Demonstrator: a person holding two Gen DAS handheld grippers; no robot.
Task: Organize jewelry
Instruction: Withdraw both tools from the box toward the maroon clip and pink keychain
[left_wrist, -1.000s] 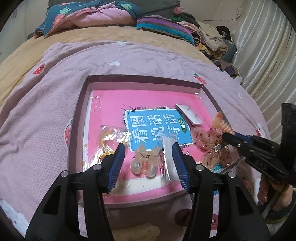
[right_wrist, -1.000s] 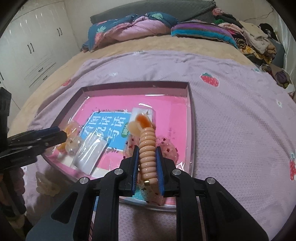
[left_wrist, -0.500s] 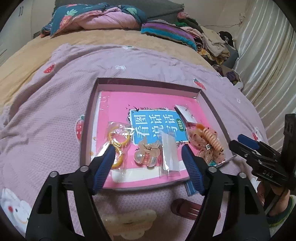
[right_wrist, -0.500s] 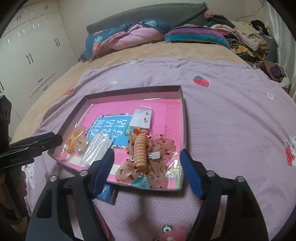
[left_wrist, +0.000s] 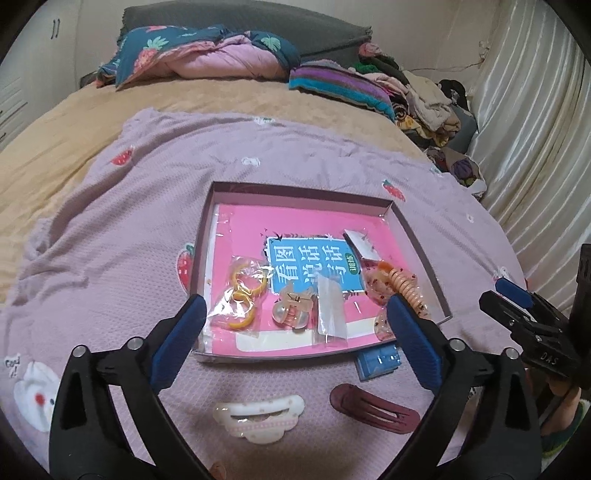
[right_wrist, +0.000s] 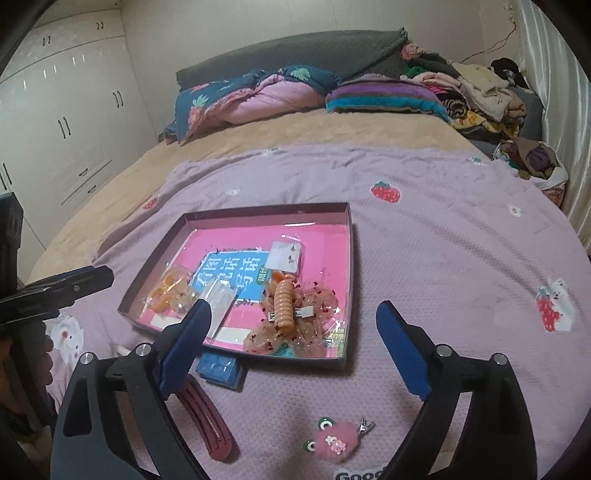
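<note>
Both sets of jaws stand wide with nothing between them. The left gripper (left_wrist: 295, 314) hangs over the near edge of the tray (left_wrist: 303, 194); the right gripper (right_wrist: 293, 325) hangs by the tray's near right corner, over the purple blanket (right_wrist: 443, 229) spread on the bed.

Just past the left jaws, inside the tray, lie a bag of yellow rings (left_wrist: 243, 295), a clear claw clip (left_wrist: 291, 310) and a small clear packet (left_wrist: 330, 312), in a row along the near edge. Toward the near right corner sit a sheer bow (right_wrist: 295, 328) and, on top of it, a peach coil tie (right_wrist: 283, 306). An earring card (right_wrist: 285, 255) lies farther in, toward the far right. All of it rests on a pink book (left_wrist: 295, 229) that lines the tray's bottom.

Outside the tray, on the blanket by its near edge, more remains. A blue box (right_wrist: 221, 367) touches the tray's near side. A dark red snap clip (left_wrist: 373, 408) and a white cloud clip (left_wrist: 258, 417) lie nearer the edge of the bed, and a pink fuzzy clip (right_wrist: 332, 441) sits close under the right jaws.

So I would call the job more than half done: six pieces are in, four still wait on the blanket. The fuzzy clip looks the handiest for the right gripper, the cloud clip for the left.
</note>
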